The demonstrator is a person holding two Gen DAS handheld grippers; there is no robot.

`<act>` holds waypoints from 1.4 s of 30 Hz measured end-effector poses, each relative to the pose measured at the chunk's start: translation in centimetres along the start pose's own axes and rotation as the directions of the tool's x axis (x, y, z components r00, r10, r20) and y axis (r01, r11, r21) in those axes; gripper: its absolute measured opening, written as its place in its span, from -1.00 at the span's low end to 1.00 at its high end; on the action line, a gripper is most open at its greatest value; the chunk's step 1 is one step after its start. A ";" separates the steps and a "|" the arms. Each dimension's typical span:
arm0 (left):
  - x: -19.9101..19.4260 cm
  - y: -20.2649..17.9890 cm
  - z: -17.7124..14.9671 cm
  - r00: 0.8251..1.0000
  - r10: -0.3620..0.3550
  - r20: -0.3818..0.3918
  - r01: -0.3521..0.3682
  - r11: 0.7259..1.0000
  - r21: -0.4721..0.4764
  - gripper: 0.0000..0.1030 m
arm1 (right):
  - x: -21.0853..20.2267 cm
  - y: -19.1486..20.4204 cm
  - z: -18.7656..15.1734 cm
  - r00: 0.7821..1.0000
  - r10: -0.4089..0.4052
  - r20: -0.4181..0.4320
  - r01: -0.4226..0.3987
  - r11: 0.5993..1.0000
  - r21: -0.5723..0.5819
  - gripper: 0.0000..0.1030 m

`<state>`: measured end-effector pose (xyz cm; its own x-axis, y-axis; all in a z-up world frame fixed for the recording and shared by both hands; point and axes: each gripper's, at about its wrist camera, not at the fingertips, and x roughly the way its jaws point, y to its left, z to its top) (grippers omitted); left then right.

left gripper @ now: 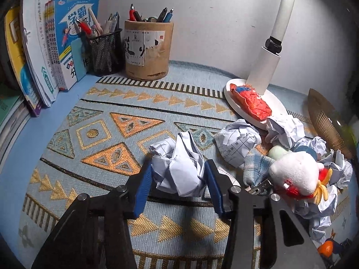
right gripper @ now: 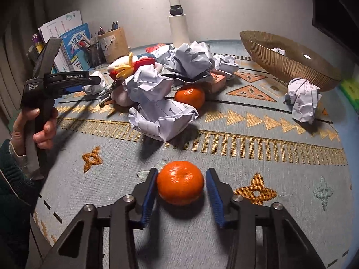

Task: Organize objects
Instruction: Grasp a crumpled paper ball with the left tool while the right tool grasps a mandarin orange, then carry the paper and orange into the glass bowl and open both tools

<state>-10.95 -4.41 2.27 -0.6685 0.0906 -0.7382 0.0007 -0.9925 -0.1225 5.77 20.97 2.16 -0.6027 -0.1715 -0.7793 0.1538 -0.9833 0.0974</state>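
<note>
Gripping two things at once: left tool [left gripper: 178, 174] clamped on a crumpled paper ball [left gripper: 179, 168], right tool [right gripper: 180, 185] closed around a mandarin [right gripper: 180, 182] low on the patterned surface [right gripper: 280, 179], left pad touching, right pad's contact hard to confirm. Probably next: lifting both, carrying toward the ribbed bowl [right gripper: 289, 65]. Second mandarin [right gripper: 189, 95] half buried under the paper heap; bowl's right edge cut off.

Both wrist cameras look steeply down along their fingers, close to the patterned mat [left gripper: 94, 132]. Shared: desk lamp [right gripper: 178, 22], paper pile [right gripper: 190, 60].
</note>
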 end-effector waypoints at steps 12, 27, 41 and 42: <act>-10.3 -13.0 3.1 0.966 -0.190 0.174 0.172 0.979 0.112 -0.18 | -8.2 -7.6 6.1 0.978 -0.027 0.208 0.008 0.996 0.091 -0.26; -0.4 -34.1 4.3 0.943 -0.332 0.031 0.302 0.890 0.341 0.02 | -4.0 -23.1 14.6 0.930 -0.262 0.258 0.163 0.923 0.349 -0.26; -8.6 -27.6 2.1 0.933 -0.322 0.163 0.274 0.926 0.261 0.41 | -9.6 -20.5 11.4 0.926 -0.199 0.322 0.095 0.946 0.310 0.17; -9.7 -26.1 1.8 0.933 -0.312 0.177 0.267 0.933 0.240 0.41 | -10.1 -19.6 10.8 0.928 -0.181 0.325 0.082 0.952 0.296 0.21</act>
<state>-5.86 20.46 13.84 -0.7559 0.3799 -0.5332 -0.3559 -0.9220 -0.1523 0.41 41.35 14.82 -0.8420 -0.0008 -0.5395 -0.1347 -0.9680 0.2117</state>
